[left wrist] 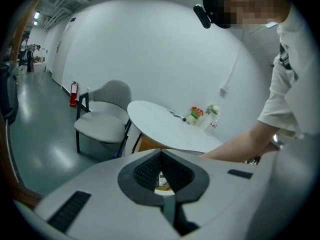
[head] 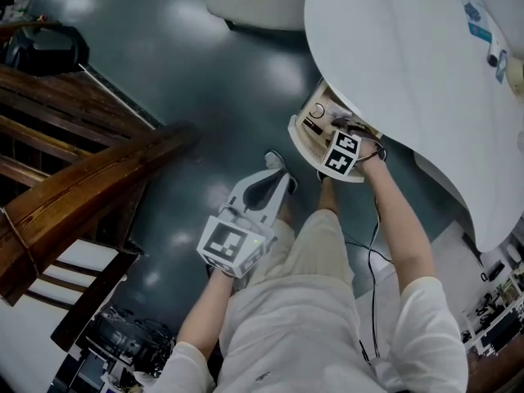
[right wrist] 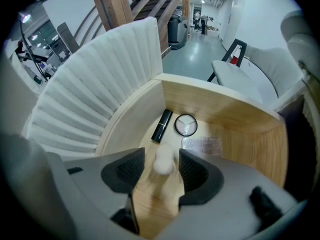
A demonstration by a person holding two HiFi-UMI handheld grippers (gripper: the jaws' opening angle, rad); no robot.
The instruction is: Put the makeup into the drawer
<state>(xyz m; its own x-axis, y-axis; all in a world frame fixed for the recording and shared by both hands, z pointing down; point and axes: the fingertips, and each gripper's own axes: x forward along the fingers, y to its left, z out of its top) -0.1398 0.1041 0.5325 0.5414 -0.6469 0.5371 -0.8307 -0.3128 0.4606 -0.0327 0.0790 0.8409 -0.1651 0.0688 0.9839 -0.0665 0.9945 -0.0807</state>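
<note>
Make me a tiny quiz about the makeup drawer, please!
1. True or false: the black makeup tube lies inside the pale wooden drawer.
2. What sits between the right gripper's jaws? A: white egg-shaped sponge. B: red brush. C: nothing.
3. Fill in: beside the tube lies a round, dark-rimmed ____.
Key: 1 true; 2 A; 3 compact.

A curved pale-wood drawer (right wrist: 240,129) with a ribbed white front stands pulled out from under the round white table (head: 393,47). On its wooden floor lie a black lipstick tube (right wrist: 162,126), a round clear-lidded compact (right wrist: 185,125) just beside it, and a clear plastic packet (right wrist: 202,144) near that. A pale egg-shaped sponge (right wrist: 164,160), blurred, shows over the floor apart from them; whether it rests there is unclear. On the tabletop stand a small pot of red flowers (left wrist: 195,115) and a clear bottle (left wrist: 213,120).
</note>
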